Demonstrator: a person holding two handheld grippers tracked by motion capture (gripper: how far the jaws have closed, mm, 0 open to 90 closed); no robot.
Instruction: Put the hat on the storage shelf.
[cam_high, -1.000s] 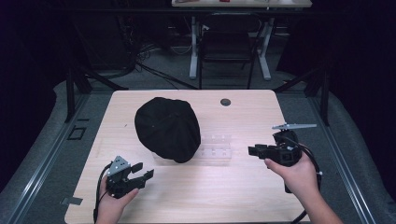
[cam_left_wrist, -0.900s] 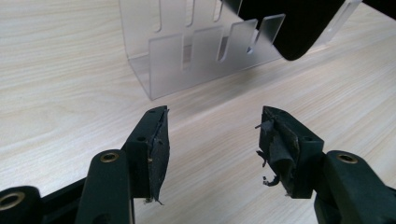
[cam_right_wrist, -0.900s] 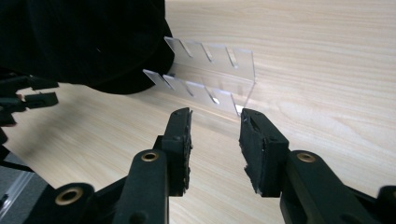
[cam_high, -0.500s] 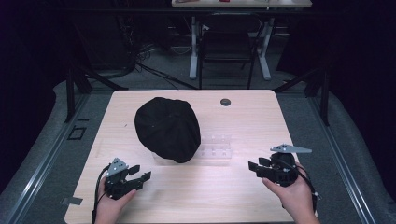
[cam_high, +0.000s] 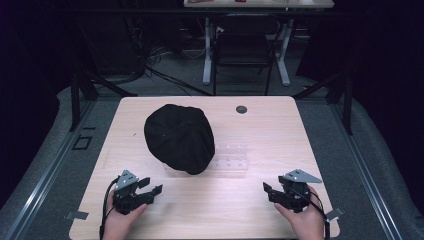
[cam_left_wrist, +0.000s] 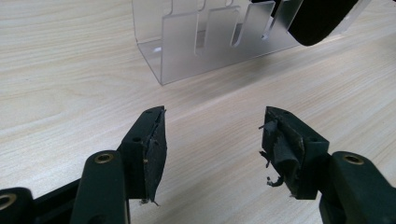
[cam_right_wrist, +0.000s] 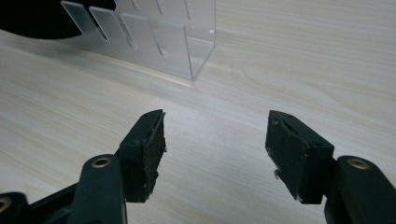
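On the wooden surface (cam_high: 280, 130) a black cap (cam_high: 180, 137) lies over the left end of a clear plastic rack (cam_high: 231, 157), while the left tongs (cam_high: 150, 190) and the right tongs (cam_high: 270, 190) rest near the front edge, both wide apart and holding nothing.

Cap (cam_high: 179, 137) mid-table (cam_high: 280, 130), overlapping rack (cam_high: 231, 157) at its right
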